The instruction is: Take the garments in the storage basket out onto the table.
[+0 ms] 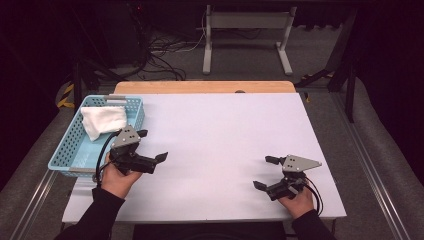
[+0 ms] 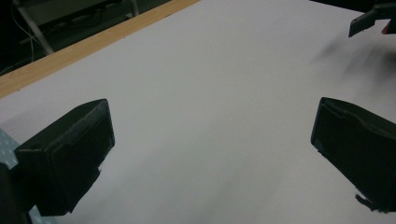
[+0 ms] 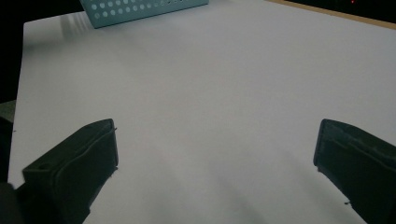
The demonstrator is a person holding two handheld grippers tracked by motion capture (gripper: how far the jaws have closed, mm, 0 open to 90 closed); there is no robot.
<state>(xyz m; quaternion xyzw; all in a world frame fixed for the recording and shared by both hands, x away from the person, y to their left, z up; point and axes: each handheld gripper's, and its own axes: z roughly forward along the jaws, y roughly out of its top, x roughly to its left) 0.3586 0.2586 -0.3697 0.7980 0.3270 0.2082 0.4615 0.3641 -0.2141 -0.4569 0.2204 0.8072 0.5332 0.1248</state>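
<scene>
Left tool (image 1: 151,145) wide and empty beside blue basket (image 1: 68,150), white cloth (image 1: 102,121) perhaps crumpled inside, right tool (image 1: 265,172) wide, counter (image 1: 220,135) edge cut off.

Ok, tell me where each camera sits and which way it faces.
High view: above the person's side, looking forward and down on the white table; hands, left gripper, right gripper, blue basket, white cloth.
Left gripper view: looks between its open jaws across the table.
Right gripper view: between open jaws towards the basket, shared with the high view.
</scene>
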